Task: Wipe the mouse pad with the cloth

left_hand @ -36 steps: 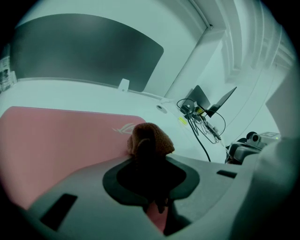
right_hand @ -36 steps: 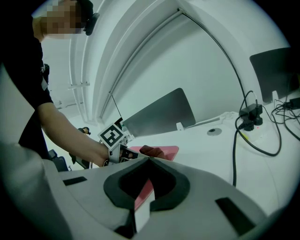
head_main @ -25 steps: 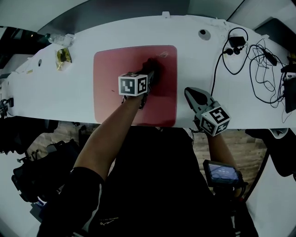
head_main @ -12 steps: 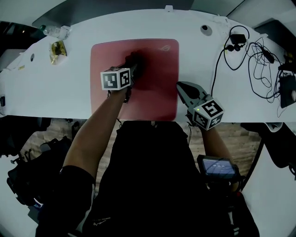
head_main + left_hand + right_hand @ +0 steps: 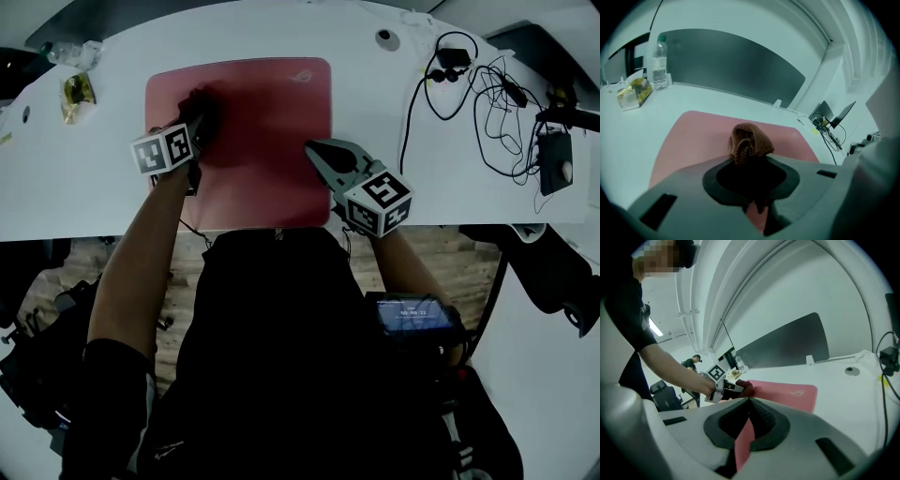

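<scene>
Pad (image 5: 262, 122) lies flat on the white desk (image 5: 375, 103), red, with its near edge close to the desk's edge in front of me. My left gripper (image 5: 750, 161) is clamped on the bunched brown cloth (image 5: 749, 139), which presses on the pad near its far left corner. My right gripper (image 5: 315, 148) has its jaws together on nothing, tips resting at the pad's right edge, seemingly to pin it down. I judge the wiping is under way, with the cloth at the left end of a pass. The next move calls for dragging the cloth across toward the right under even downward pressure, then covering the near half, without rucking the pad.
</scene>
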A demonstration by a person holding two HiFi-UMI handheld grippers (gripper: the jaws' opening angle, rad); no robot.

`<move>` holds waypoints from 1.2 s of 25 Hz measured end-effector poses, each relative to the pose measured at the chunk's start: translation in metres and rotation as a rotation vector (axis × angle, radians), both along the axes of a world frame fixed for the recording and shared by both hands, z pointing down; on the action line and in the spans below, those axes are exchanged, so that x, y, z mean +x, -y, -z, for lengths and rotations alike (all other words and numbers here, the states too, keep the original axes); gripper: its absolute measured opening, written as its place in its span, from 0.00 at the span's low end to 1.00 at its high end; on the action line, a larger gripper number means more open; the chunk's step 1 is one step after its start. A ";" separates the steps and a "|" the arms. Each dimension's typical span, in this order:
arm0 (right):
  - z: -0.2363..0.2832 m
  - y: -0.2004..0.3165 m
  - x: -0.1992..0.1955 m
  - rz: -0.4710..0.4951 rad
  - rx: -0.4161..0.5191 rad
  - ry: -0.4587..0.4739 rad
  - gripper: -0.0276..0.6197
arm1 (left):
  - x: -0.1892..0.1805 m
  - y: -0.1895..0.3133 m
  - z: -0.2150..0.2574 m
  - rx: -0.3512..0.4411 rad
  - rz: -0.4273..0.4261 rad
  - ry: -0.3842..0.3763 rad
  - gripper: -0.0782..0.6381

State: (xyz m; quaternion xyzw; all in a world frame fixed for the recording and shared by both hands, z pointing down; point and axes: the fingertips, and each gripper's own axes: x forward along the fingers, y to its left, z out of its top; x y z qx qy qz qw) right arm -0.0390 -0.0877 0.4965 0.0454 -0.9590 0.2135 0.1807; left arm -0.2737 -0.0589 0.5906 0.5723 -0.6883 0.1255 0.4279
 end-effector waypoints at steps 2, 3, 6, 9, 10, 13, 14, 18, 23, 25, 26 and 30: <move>-0.001 -0.003 -0.004 0.012 -0.001 -0.007 0.08 | -0.009 -0.005 0.000 0.006 0.015 0.003 0.22; -0.001 -0.004 -0.006 0.019 -0.001 -0.011 0.08 | -0.013 -0.008 -0.002 0.011 0.023 0.001 0.22; -0.001 -0.005 -0.007 0.041 0.002 -0.023 0.08 | -0.021 -0.015 -0.009 0.029 0.049 -0.012 0.22; 0.002 -0.008 -0.014 0.054 0.010 -0.024 0.08 | -0.036 -0.025 -0.008 0.035 0.072 -0.004 0.23; 0.002 -0.010 -0.017 0.057 0.008 -0.021 0.08 | -0.044 -0.030 -0.007 0.032 0.082 0.004 0.23; 0.001 -0.010 -0.019 0.071 0.009 -0.028 0.08 | -0.060 -0.041 -0.008 0.031 0.128 0.013 0.23; 0.001 -0.009 -0.019 0.076 0.013 -0.033 0.08 | -0.064 -0.043 -0.008 0.034 0.144 0.014 0.23; 0.000 -0.014 -0.025 0.094 0.010 -0.031 0.08 | -0.086 -0.064 -0.007 0.026 0.191 0.042 0.23; 0.000 -0.011 -0.031 0.118 0.016 -0.037 0.08 | -0.106 -0.076 -0.009 0.030 0.248 0.053 0.23; -0.001 -0.014 -0.031 0.126 0.017 -0.044 0.08 | -0.112 -0.080 -0.010 0.029 0.259 0.056 0.23; -0.002 -0.017 -0.031 0.131 0.015 -0.049 0.08 | -0.113 -0.084 -0.012 0.026 0.263 0.056 0.23; -0.002 -0.024 -0.033 0.137 0.011 -0.059 0.08 | -0.128 -0.092 -0.024 0.042 0.277 0.058 0.23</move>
